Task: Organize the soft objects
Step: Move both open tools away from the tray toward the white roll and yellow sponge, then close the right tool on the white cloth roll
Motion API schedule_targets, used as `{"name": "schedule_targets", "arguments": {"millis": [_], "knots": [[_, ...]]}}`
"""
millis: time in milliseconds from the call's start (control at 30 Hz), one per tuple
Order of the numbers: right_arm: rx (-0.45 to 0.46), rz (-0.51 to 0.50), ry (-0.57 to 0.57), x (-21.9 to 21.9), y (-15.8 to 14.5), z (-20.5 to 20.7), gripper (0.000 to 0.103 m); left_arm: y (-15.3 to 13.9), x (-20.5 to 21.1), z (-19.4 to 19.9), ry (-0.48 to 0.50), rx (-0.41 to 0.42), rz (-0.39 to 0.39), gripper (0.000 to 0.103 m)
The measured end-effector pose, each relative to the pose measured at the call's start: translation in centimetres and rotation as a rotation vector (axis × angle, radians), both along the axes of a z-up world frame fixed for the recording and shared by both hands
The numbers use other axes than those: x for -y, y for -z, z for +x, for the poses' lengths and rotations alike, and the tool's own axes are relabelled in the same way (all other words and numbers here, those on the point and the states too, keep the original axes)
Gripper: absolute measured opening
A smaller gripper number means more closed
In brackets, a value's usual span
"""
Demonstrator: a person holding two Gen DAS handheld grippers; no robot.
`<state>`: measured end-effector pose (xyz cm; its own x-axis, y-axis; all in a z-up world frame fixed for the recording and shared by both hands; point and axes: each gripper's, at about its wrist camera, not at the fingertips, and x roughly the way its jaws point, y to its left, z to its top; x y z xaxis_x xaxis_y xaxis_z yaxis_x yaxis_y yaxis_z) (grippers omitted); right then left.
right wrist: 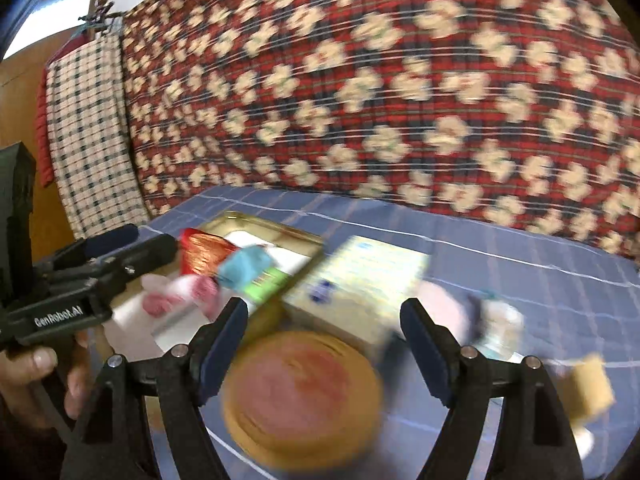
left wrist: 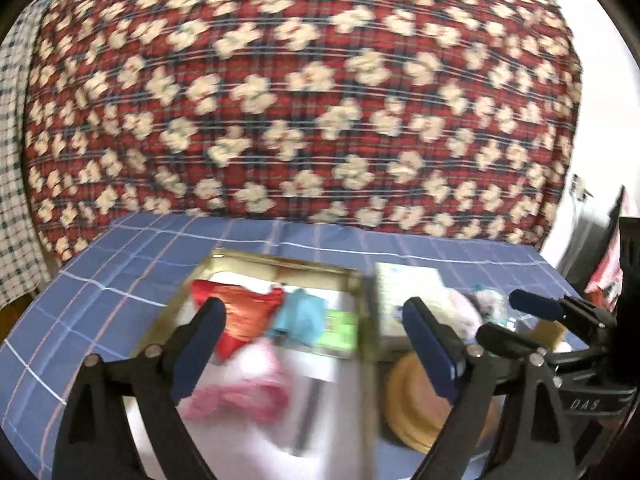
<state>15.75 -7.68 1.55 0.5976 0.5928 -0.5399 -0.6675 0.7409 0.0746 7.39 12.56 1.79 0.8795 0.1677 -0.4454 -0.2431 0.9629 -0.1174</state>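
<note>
Backdrop is a hanging red plaid quilt (left wrist: 304, 92) printed with cream flower shapes, puckered in rows; a green-and-white checked cloth (right wrist: 86, 140) hangs at its left edge. The bench (left wrist: 100, 280) wears a blue cloth with a thin pale grid, lying flat and smooth. On it sits a shallow gold-rimmed tray (left wrist: 280, 263) with a pale floor. Inside the tray: a shiny red-orange fabric piece (left wrist: 240, 320), crinkled and satin-like; a turquoise soft bundle (left wrist: 298, 316); a small green packet (left wrist: 340, 330); and a fuzzy pink knit item (left wrist: 244, 388) nearest the camera. So several soft things look already gathered. Still outside the tray, to its right: a flat pale printed box (right wrist: 360, 280), a round tan woven basket or lid (right wrist: 300, 392) with a reddish centre, a pale pink soft item (right wrist: 440, 300), a whitish object with teal marks (right wrist: 500, 328), too blurred to name, and a small tan block (right wrist: 592, 380). Judged partway through, with the right-hand cluster left. Left gripper (left wrist: 316, 344) stands wide open over the tray, nothing between its blue-padded jaws. Right gripper (right wrist: 324, 344) is likewise spread wide and empty, above the round basket. Both views are motion-blurred, so fine texture is uncertain.
</note>
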Motion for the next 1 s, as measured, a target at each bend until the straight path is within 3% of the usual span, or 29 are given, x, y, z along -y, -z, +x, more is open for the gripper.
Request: {"name": "schedule_targets", "arguments": {"millis": [300, 533, 1000], "knots": [[0.006, -0.025, 0.233, 12.5, 1.3, 0.2, 0.086, 0.9, 7.3, 1.0, 0.137, -0.011, 0.02, 0.094], [-0.098, -0.055, 0.383, 19.0, 4.1, 2.2, 0.094, 2.3, 11.9, 2.1, 0.205, -0.058, 0.04, 0.095], [-0.189, -0.113, 0.34, 18.1, 7.0, 4.1, 0.095, 4.1, 15.8, 3.4, 0.254, -0.118, 0.073, 0.095]]}}
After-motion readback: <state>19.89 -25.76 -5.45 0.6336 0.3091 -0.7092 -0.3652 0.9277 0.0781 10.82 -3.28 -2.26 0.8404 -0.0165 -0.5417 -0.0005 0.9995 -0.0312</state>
